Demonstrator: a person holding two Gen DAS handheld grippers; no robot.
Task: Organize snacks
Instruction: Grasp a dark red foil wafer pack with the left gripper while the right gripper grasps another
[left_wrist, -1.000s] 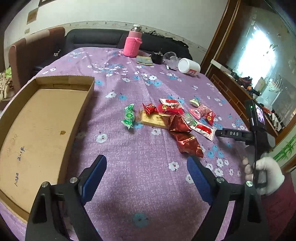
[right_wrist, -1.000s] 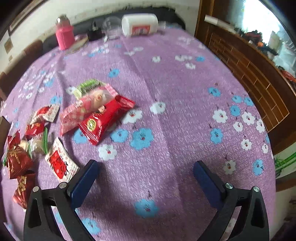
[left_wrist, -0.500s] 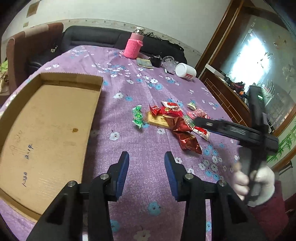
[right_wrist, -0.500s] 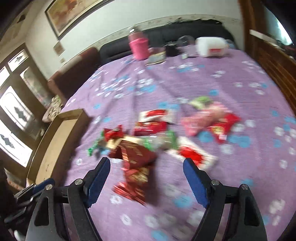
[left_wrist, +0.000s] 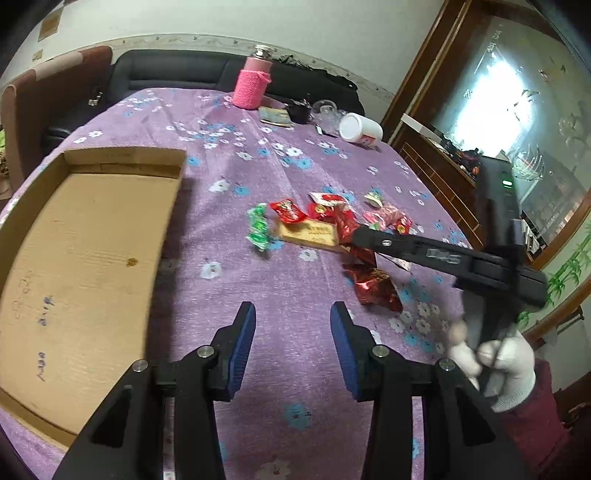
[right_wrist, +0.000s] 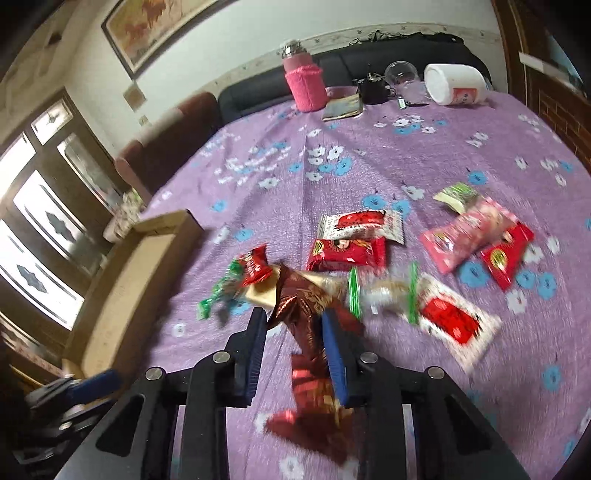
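foil, dark red: our right claw (right_wrist: 293, 325) is closing on the wrapped snack (right_wrist: 306, 317) atop the pile on the bench (right_wrist: 388, 155); a shallow pinch could slip. left claw (left_wrist: 291, 332) hangs part-open, empty, beside the cardboard tray (left_wrist: 122, 162).

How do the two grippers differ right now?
The right gripper has the dark red foil snack between its closing jaws; the left gripper has nothing between its fingers. The right one reaches into the snack pile; the left one hangs over bare purple tablecloth beside the cardboard tray. Both have blue pads and point downward at the table.
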